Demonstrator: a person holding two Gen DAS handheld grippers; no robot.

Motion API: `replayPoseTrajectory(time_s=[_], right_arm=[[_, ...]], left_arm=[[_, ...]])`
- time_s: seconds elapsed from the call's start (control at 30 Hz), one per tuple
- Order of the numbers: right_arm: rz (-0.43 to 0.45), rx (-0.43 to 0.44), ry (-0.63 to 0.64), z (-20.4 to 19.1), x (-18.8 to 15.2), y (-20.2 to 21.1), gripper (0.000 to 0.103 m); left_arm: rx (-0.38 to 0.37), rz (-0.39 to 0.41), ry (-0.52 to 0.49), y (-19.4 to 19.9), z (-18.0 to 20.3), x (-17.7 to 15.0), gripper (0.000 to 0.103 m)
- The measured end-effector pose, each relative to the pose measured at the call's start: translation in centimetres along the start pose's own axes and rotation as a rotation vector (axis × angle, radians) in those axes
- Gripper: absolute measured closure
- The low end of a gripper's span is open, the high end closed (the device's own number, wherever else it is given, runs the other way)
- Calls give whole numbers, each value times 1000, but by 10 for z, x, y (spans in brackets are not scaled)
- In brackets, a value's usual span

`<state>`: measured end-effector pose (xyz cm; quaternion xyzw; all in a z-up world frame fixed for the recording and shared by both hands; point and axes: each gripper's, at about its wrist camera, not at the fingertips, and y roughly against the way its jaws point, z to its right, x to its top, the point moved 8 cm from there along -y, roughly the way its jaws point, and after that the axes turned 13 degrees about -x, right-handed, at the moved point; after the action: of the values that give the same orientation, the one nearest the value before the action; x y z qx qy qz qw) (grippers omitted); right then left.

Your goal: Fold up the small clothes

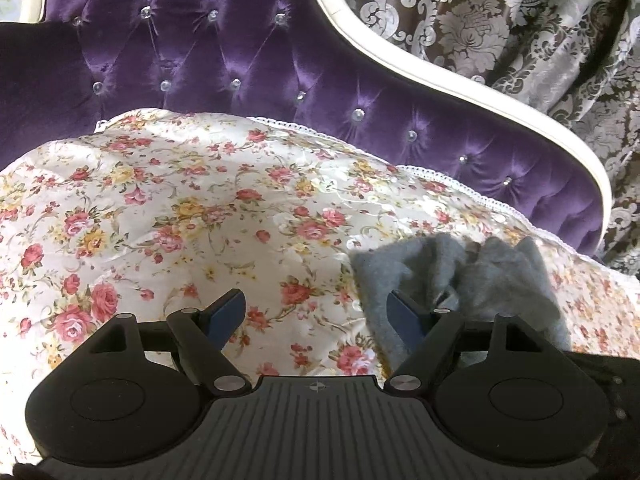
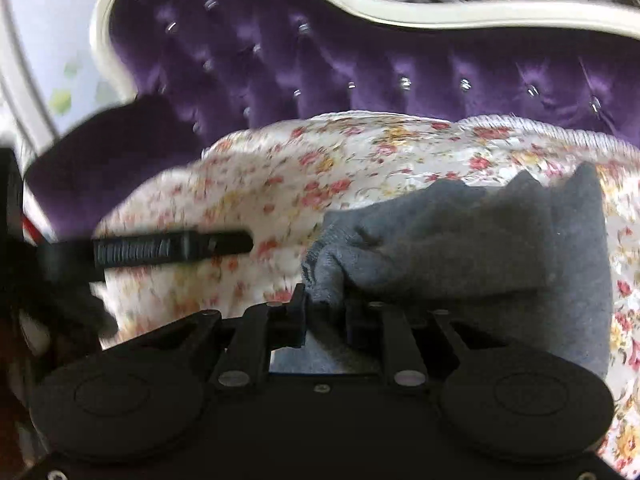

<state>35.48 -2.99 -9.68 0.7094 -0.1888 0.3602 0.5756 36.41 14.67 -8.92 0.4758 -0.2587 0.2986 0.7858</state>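
Two grippers — right gripper (image 2: 325,312) pinches grey cloth (image 2: 460,240), left gripper (image 1: 316,316) spread wide

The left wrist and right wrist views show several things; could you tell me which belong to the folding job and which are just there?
Job: grey garment; right gripper shut on it; left gripper open.
Just there: floral cover; purple headboard; curtain.

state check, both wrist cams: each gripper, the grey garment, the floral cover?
left gripper: open, empty, over the cover beside the garment.
right gripper: shut on the grey garment's edge.
grey garment: crumpled, not yet folded, lying on the cover.
floral cover: spread over the seat, slightly wrinkled.
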Motion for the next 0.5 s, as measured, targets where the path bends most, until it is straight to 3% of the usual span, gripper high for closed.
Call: replayPoseTrajectory(time_s=[0.13, 0.17, 0.27, 0.4, 0.5], right_arm=[[44, 91, 48, -9, -9, 24, 57], [56, 113, 40, -9, -9, 31, 50], [90, 140, 20, -2, -10, 53, 47], [96, 118, -42, 22, -15, 66, 47], [91, 33, -69, 50, -17, 66, 47]], left_arm=[[-32, 15, -23, 3, 11, 1, 26], [-44, 19, -31, 5, 15, 1, 26], [-82, 31, -59, 8, 27, -1, 26], [-157, 22, -83, 10, 44, -7, 26], [-195, -3, -105, 8, 54, -13, 26]])
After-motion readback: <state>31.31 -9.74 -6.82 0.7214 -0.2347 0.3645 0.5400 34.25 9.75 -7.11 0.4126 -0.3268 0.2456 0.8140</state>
